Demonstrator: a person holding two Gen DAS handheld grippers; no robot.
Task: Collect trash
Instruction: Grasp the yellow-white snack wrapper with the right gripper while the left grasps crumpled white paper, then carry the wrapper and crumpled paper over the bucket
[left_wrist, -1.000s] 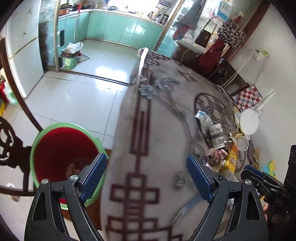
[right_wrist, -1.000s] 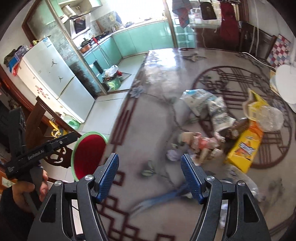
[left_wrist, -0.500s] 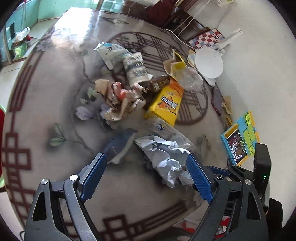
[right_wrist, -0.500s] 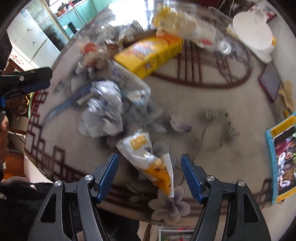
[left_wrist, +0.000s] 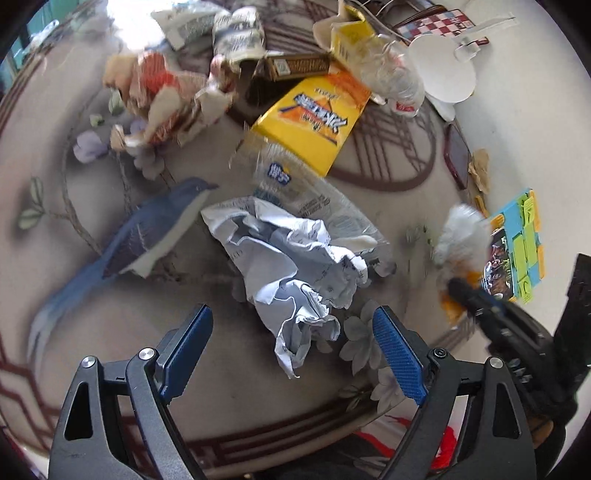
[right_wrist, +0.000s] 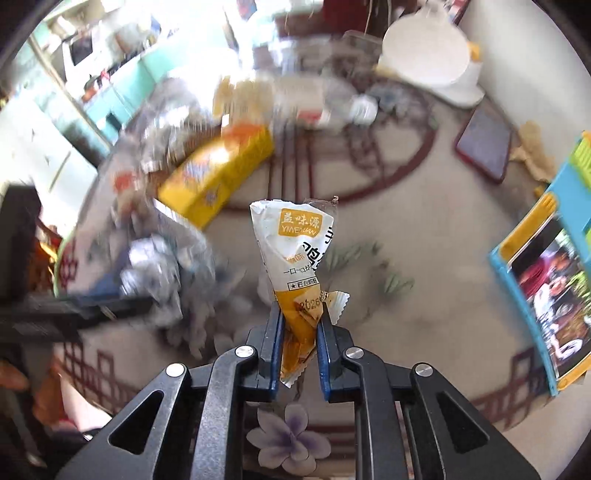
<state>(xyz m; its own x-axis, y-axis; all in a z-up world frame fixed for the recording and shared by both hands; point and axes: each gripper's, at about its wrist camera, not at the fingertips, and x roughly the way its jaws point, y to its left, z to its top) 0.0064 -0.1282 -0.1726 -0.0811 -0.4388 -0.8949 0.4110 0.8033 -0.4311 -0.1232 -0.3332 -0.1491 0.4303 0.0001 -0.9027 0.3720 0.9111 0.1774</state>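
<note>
Right gripper (right_wrist: 298, 334) — fingers (right_wrist: 272, 343) pinching the orange lower end of a white-and-orange snack wrapper (right_wrist: 295, 254); the wrapper stands up out of the fingers, lifted above the table (right_wrist: 424, 295). Background blurred.

Left gripper (left_wrist: 293, 349) — fingers (left_wrist: 397, 354) spread wide, nothing between the pads. Crumpled white paper (left_wrist: 291, 258) lies on the table just ahead of the fingers, its lower tip reaching in between them, touching neither. A clear plastic bag (left_wrist: 306, 195) lies under the paper's far side. Further beyond the fingers: yellow box (left_wrist: 314, 118), then a heap of crumpled red-and-white wrappers (left_wrist: 166, 96) to its left. Right gripper shows blurred off the right finger.
</note>
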